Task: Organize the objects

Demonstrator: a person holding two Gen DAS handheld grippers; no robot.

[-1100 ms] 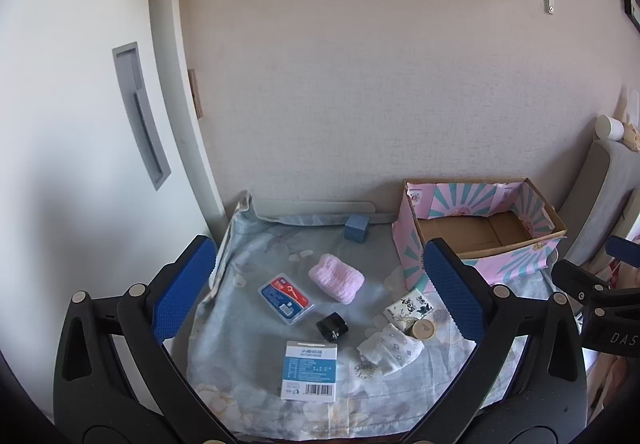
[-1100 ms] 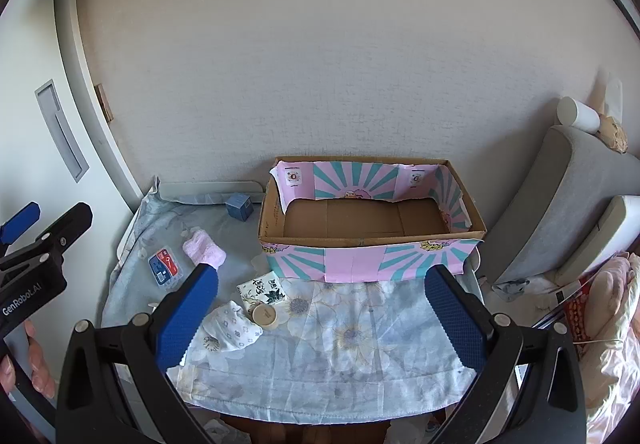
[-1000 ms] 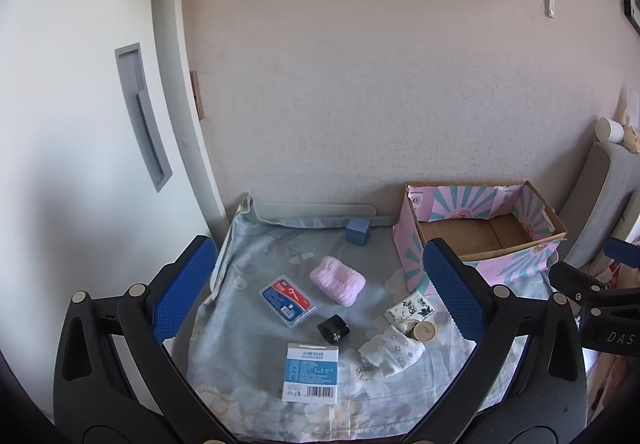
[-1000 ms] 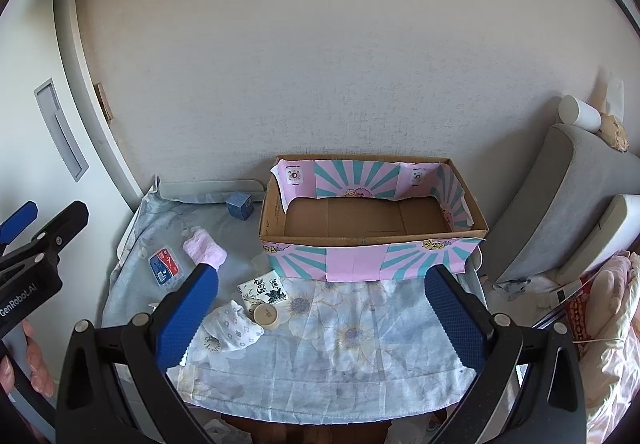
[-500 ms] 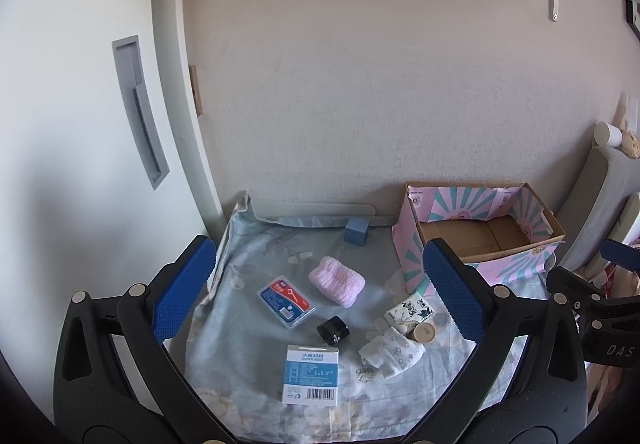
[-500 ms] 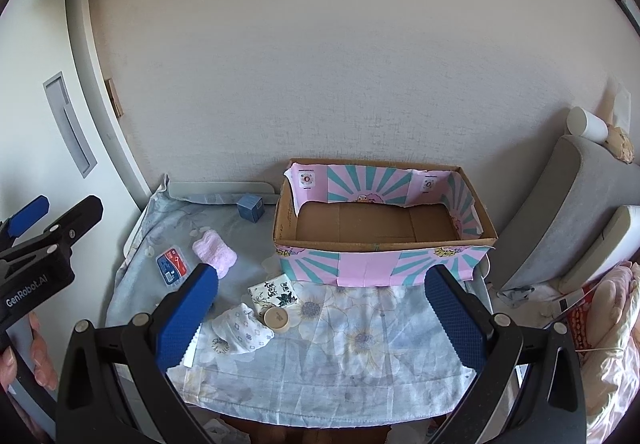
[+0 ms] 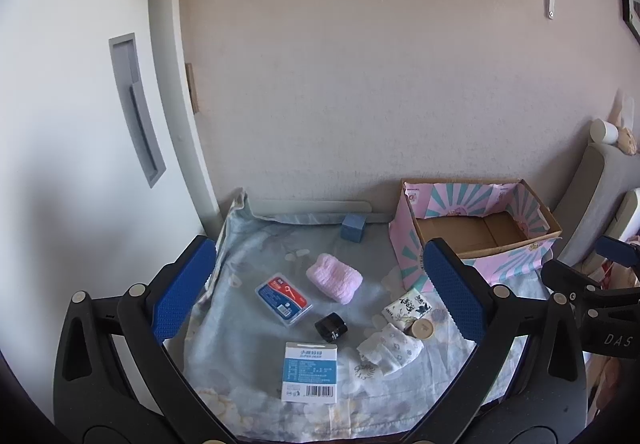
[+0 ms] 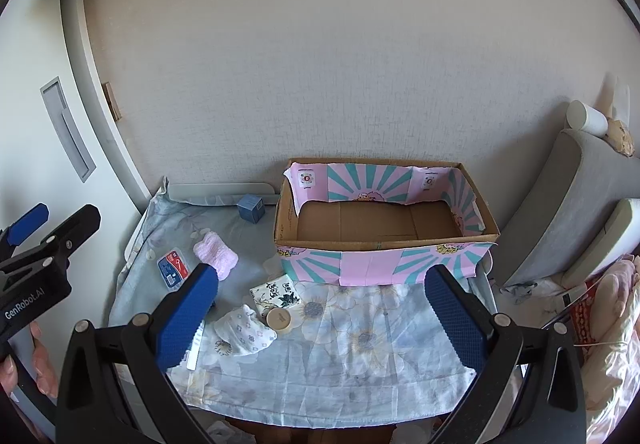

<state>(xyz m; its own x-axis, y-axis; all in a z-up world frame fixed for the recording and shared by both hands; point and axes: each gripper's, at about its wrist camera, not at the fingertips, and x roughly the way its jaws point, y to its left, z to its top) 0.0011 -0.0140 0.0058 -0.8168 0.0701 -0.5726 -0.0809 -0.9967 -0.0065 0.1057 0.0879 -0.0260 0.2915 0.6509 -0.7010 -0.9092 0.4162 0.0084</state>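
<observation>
While both of your grippers hang wide open and empty above the surface (image 8: 360, 376), the small items cluster on its left under your left gripper (image 7: 320, 292), with the cardboard box (image 8: 384, 264) off to their right, closer to your right gripper (image 8: 320, 308).

Box (image 8: 384, 264) pink w/ teal rays; cloth (image 8: 360, 344) pale blue floral; towel (image 7: 334, 278) pink; cube (image 7: 353, 228) blue.
</observation>
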